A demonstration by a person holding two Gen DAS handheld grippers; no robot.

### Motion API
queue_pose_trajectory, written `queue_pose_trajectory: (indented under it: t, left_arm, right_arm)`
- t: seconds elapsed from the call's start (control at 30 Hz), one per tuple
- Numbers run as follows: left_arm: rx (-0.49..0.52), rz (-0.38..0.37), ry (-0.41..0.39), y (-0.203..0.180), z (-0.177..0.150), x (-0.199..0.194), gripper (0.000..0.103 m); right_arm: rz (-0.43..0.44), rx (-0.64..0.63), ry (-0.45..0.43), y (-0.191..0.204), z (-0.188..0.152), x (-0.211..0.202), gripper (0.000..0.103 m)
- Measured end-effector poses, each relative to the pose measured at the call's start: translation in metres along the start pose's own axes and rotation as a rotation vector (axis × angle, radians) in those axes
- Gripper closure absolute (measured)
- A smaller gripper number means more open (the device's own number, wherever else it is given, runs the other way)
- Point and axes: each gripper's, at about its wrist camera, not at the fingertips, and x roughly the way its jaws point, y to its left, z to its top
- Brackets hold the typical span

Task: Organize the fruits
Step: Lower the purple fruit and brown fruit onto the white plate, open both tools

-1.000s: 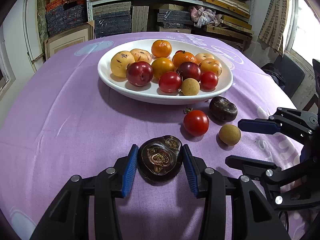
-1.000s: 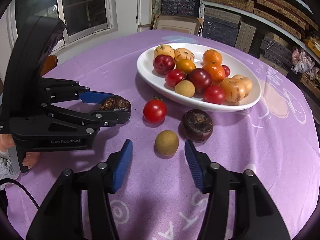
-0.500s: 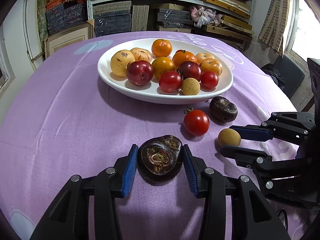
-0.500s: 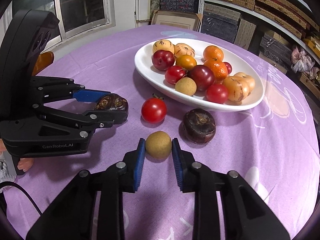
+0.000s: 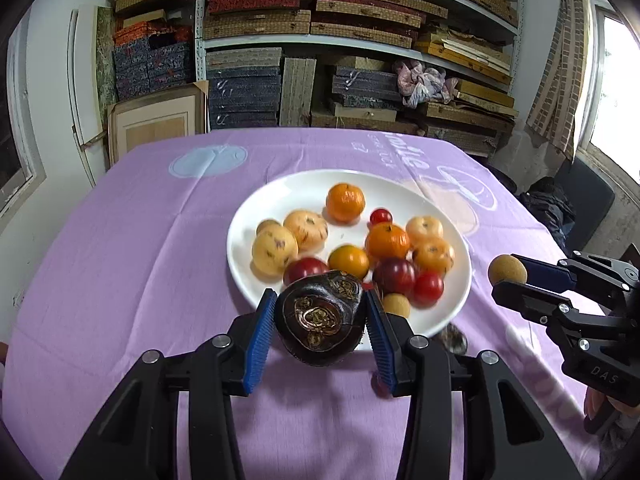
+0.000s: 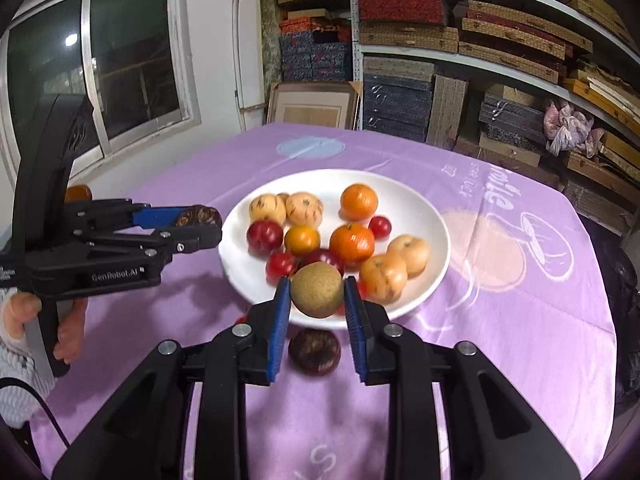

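The worktop (image 5: 120, 264) wears a purple cloth, and the white plate (image 5: 280, 200) sits on it towards the shelving side. All places below are given from that plate.

Inside the plate lies a heap of fruit: two mandarins (image 5: 345, 202), the farther one near the back rim and the other close to the middle; pale speckled yellow fruits (image 5: 274, 249) along the left side; peach-coloured ones (image 5: 433, 255) on the right; dark red plums (image 5: 394, 276) and small red tomatoes (image 5: 428, 287) towards the near rim, with a small tan longan (image 5: 396, 305) at the near edge.

Off the plate, on the cloth just beyond its near rim, rests a dark round fruit (image 6: 314, 351), blurred in the left wrist view.

The left tool (image 5: 320, 322) is clenched on a dark brown water chestnut (image 5: 320, 320), held clear of the cloth in front of the plate's near rim. The right tool (image 6: 316, 292) grips a tan round longan (image 6: 317, 289) between its blue pads, also raised, over the plate's near edge.

A hand (image 6: 68, 328) in a white knit sleeve holds the left tool's handle, left of the plate.
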Motion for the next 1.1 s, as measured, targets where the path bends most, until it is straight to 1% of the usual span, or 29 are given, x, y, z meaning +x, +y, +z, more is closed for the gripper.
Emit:
queue_pose_trajectory:
  t: [0.1, 0.2, 0.27, 0.37, 0.5, 0.57, 0.6, 0.63, 0.67, 0.7, 0.77, 0.8, 0.83, 0.87, 0.9, 0.93, 1.0, 1.1]
  left_arm:
    - [-0.025, -0.016, -0.002, -0.001, 0.021, 0.017, 0.058]
    - [-0.06, -0.033, 0.021, 0.001, 0.035, 0.042, 0.058]
    - [-0.072, -0.028, 0.041, 0.002, 0.041, 0.059, 0.058]
    - [-0.061, -0.026, 0.063, 0.002, 0.043, 0.078, 0.058]
    - [-0.091, -0.059, 0.093, 0.007, 0.039, 0.097, 0.058]
    - [-0.094, -0.069, 0.103, 0.009, 0.035, 0.1, 0.058]
    - [-0.093, -0.06, 0.1, 0.012, 0.035, 0.1, 0.057]
    - [-0.096, -0.057, 0.094, 0.014, 0.035, 0.097, 0.055]
    - [-0.106, -0.058, 0.087, 0.017, 0.035, 0.093, 0.048]
    - [-0.12, -0.06, 0.072, 0.02, 0.036, 0.086, 0.045]
    - [-0.146, -0.066, 0.037, 0.026, 0.039, 0.067, 0.043]
    - [-0.151, -0.072, 0.022, 0.028, 0.039, 0.056, 0.042]
    - [-0.153, -0.074, 0.009, 0.029, 0.037, 0.045, 0.04]
    - [-0.145, -0.066, 0.001, 0.028, 0.033, 0.035, 0.036]
    - [-0.126, -0.05, -0.002, 0.026, 0.027, 0.025, 0.035]
    - [-0.1, -0.031, -0.003, 0.023, 0.02, 0.017, 0.034]
    - [-0.061, -0.009, 0.006, 0.014, 0.003, 0.004, 0.034]
    - [-0.013, -0.006, 0.027, -0.001, -0.023, -0.004, 0.034]
  right_arm:
    - [-0.033, 0.008, -0.024, -0.004, 0.022, 0.017, 0.077]
    - [-0.044, 0.024, -0.016, -0.01, 0.032, 0.04, 0.077]
    - [-0.036, 0.032, -0.001, -0.014, 0.033, 0.054, 0.077]
    - [-0.041, 0.016, 0.026, -0.018, 0.029, 0.07, 0.077]
    - [-0.033, 0.043, 0.047, -0.029, 0.026, 0.082, 0.076]
    - [-0.024, 0.058, 0.054, -0.033, 0.022, 0.085, 0.056]
    - [-0.034, 0.061, 0.046, -0.033, 0.021, 0.084, 0.039]
    - [-0.036, 0.06, 0.037, -0.033, 0.021, 0.082, 0.036]
    - [-0.033, 0.059, 0.032, -0.032, 0.021, 0.079, 0.036]
    - [-0.029, 0.06, 0.02, -0.031, 0.023, 0.073, 0.036]
    - [-0.029, 0.061, -0.027, -0.028, 0.027, 0.054, 0.035]
    - [-0.028, 0.062, -0.052, -0.027, 0.029, 0.043, 0.028]
    - [-0.025, 0.066, -0.079, -0.025, 0.03, 0.03, 0.019]
    - [-0.019, 0.073, -0.106, -0.024, 0.03, 0.017, 0.015]
    - [-0.011, 0.085, -0.126, -0.023, 0.027, 0.006, 0.01]
    - [0.002, 0.097, -0.132, -0.024, 0.023, -0.003, 0.01]
    - [0.019, 0.104, -0.109, -0.022, 0.009, -0.015, 0.009]
    - [-0.017, 0.092, -0.091, -0.019, -0.02, -0.028, 0.008]
